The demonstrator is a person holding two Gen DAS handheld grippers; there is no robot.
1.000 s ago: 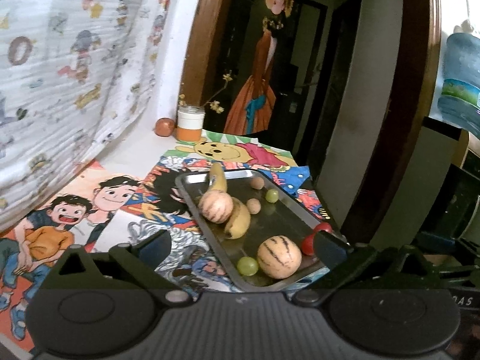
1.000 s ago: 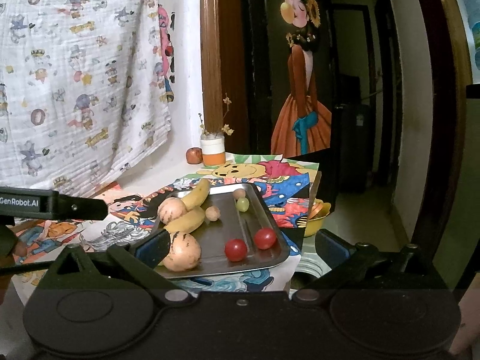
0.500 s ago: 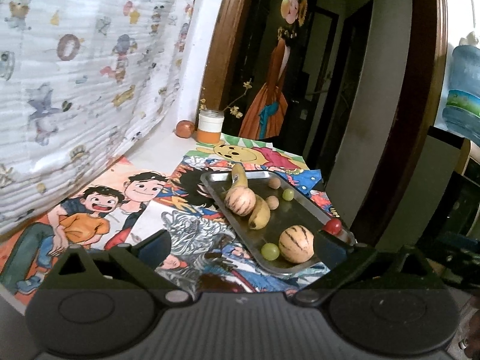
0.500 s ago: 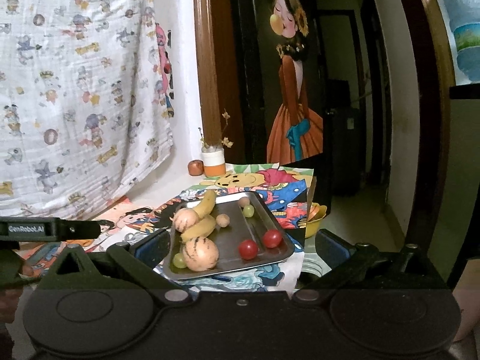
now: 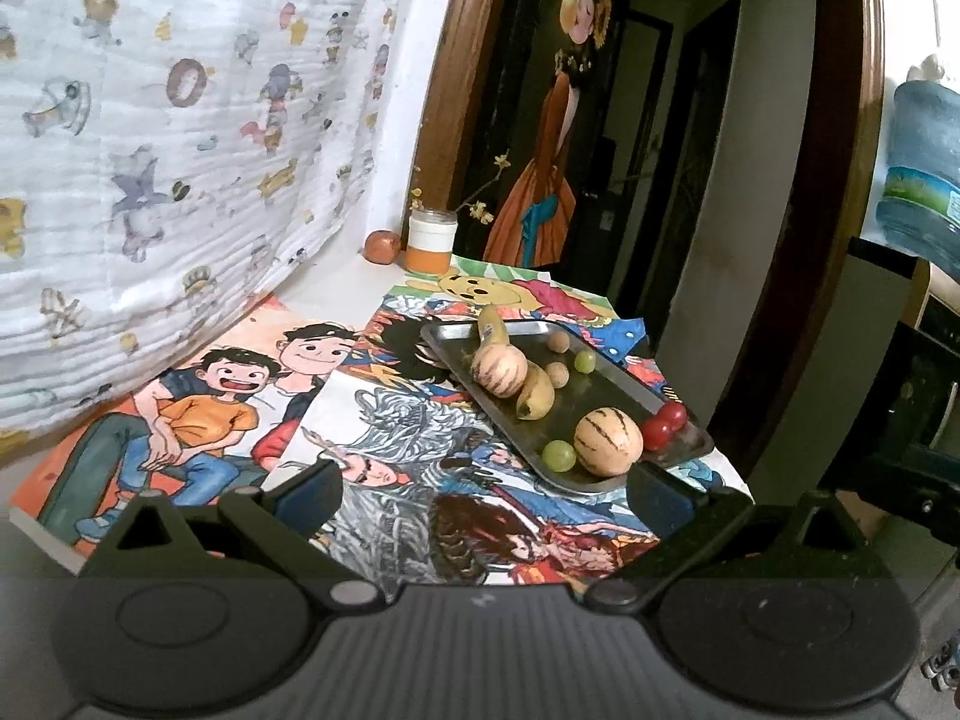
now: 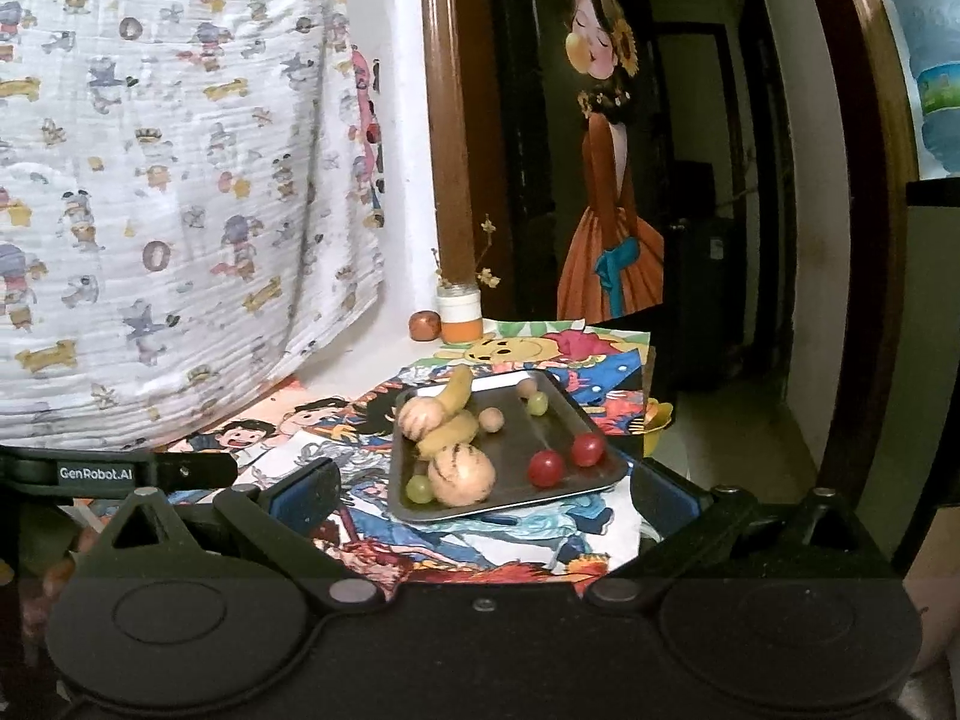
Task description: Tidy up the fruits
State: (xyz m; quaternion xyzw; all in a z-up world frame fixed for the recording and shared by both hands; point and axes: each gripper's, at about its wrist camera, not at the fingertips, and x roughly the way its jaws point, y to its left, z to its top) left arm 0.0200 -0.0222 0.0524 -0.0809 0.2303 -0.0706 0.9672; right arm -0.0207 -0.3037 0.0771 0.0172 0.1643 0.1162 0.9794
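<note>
Fruit all lay on the tray, both my grippers, left and right, hung back spread and empty; sorted or unsorted, I couldn't tell.

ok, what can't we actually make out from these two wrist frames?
- Yellow bowl: right wrist view only, mostly hidden behind the table edge; contents unclear.
- Far banana: left wrist view, its lower end hidden behind the striped melon.
- Water jug: cut off by the right edge in the left wrist view.
- Two small brown fruits: too small to identify.
- Person's hand: dark and cut off at the lower left of the right wrist view.
</note>
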